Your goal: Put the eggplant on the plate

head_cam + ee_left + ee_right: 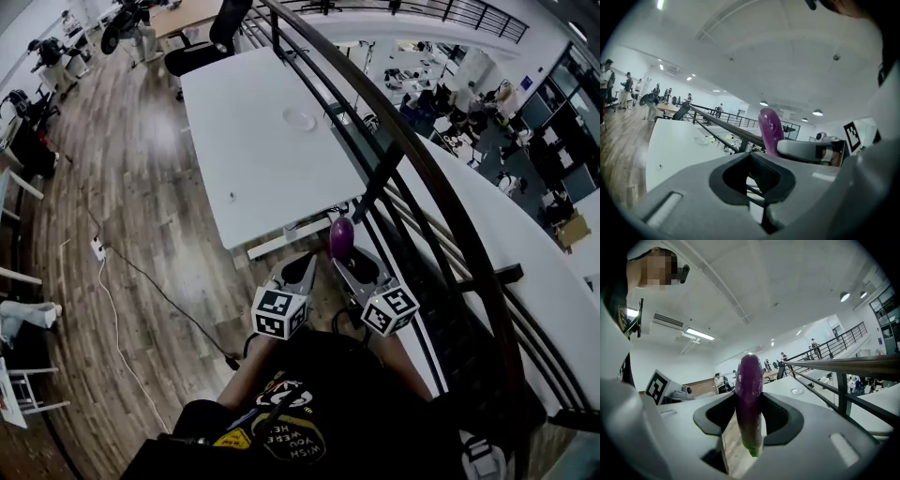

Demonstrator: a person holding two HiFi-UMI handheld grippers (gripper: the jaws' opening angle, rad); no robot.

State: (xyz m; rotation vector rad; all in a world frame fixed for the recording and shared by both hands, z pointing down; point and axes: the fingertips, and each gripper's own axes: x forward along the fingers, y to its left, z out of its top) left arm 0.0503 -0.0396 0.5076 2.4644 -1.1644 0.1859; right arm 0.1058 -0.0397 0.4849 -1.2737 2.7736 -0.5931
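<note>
The room is a large open office with a wood floor [131, 187], and a mezzanine edge runs along its right side. One dark railing [412, 155] runs diagonally from the top of the head view down to the lower right. A curved white ledge [525, 272] lies beyond it.

One white table [244, 159] stands ahead of the person, its long right edge close beside the railing. Its near edge is just ahead of the two tools. The tabletop is bare apart from one pale plate [299, 119], which sits toward its far right part near the railing side. To the table's left the floor is open, crossed by one thin cable [141, 281] that leads to a power strip [97, 247].

The two tools are held side by side over the floor, short of the table's near edge. The right tool [345, 259] is clamped on the one eggplant [341, 237]. It stands upright between the jaws with its purple end up and its green tip down. The eggplant is well apart from the plate. The left tool [306, 267] has its jaws drawn together with nothing between them.
</note>
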